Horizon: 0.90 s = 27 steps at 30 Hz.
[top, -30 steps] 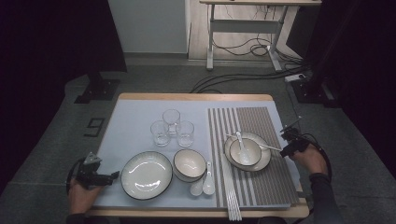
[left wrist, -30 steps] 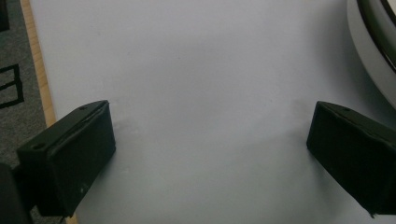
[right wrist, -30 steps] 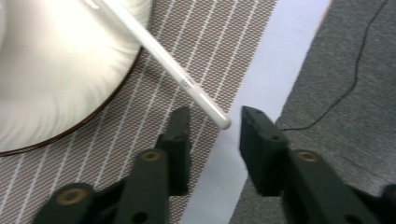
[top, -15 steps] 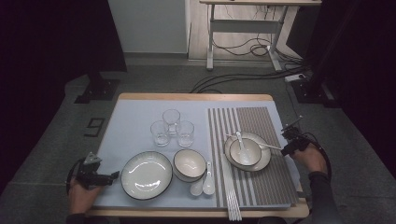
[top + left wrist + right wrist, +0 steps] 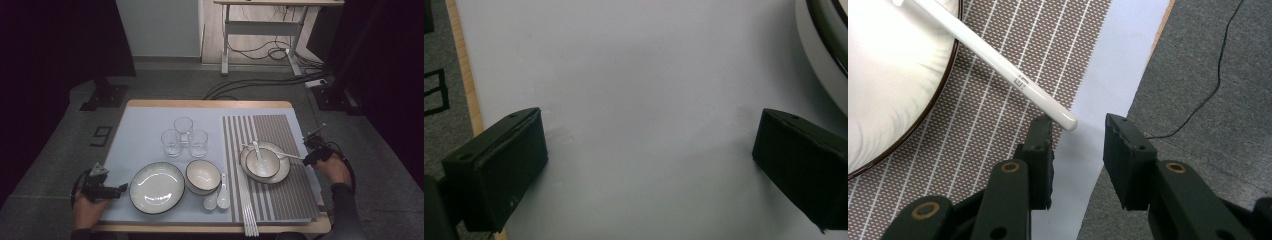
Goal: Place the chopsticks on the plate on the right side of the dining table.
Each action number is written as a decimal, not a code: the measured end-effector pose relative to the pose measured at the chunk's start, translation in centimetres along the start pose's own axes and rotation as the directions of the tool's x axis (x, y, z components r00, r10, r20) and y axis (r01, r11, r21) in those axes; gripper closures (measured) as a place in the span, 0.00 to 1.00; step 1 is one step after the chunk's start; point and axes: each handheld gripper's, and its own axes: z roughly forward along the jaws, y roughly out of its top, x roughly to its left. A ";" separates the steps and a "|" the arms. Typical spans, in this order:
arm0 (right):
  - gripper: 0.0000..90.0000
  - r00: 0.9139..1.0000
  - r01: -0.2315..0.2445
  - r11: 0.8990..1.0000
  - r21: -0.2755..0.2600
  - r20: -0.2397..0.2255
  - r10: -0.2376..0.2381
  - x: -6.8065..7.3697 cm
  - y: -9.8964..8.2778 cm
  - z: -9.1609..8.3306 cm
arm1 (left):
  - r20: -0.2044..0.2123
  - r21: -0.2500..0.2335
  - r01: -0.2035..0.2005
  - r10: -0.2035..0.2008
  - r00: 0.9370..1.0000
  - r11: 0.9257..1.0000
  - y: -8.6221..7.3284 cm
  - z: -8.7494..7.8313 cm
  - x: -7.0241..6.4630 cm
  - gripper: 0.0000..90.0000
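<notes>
Lying across the plate (image 5: 285,172) on the striped mat (image 5: 280,200), the white chopstick (image 5: 993,62) is ending just ahead of the right gripper (image 5: 1075,135), whose narrowly parted jaws are gripping nothing. A bowl (image 5: 262,162) is sitting left of it. The left gripper (image 5: 644,150) is gaping wide over blue cloth (image 5: 639,75).

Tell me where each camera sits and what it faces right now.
High view: above the person's side, looking down on the table; forearms and both grippers show.
Left gripper view: between open jaws onto the blue mat.
Right gripper view: jaws beside a white chopstick.
Shared: the chopstick, the right gripper and the striped mat.
</notes>
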 end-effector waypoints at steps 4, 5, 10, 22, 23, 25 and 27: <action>0.71 1.000 -0.002 1.000 -0.001 0.003 0.002 -0.2 0.0 0.1 | 0.000 0.000 0.000 0.000 1.000 1.000 0.0 0.0 0.0 0.01; 0.71 1.000 -0.006 1.000 -0.005 0.005 0.006 -0.3 0.0 0.2 | 0.000 0.000 0.000 0.000 1.000 1.000 0.0 0.0 0.0 0.01; 0.71 1.000 -0.009 1.000 -0.008 0.006 0.009 -0.4 0.1 0.3 | 0.000 0.000 0.000 0.000 1.000 1.000 0.0 0.0 0.0 0.01; 0.54 1.000 0.007 0.999 -0.031 0.003 -0.007 0.1 0.2 -1.0 | 0.000 0.000 0.000 0.000 1.000 1.000 0.0 0.0 0.0 0.01; 0.52 1.000 0.007 0.999 -0.036 0.005 -0.007 0.2 0.3 -1.2 | 0.000 0.000 0.000 0.000 1.000 1.000 0.0 0.0 0.0 0.01; 0.48 1.000 0.006 0.999 -0.046 0.003 -0.006 0.4 0.5 -1.7 | 0.000 0.000 0.000 0.000 1.000 1.000 0.0 0.0 0.0 0.01; 0.46 1.000 0.004 0.998 -0.063 -0.001 -0.004 0.6 0.9 -2.2 | 0.000 0.000 0.000 0.000 1.000 1.000 0.0 0.0 0.0 0.01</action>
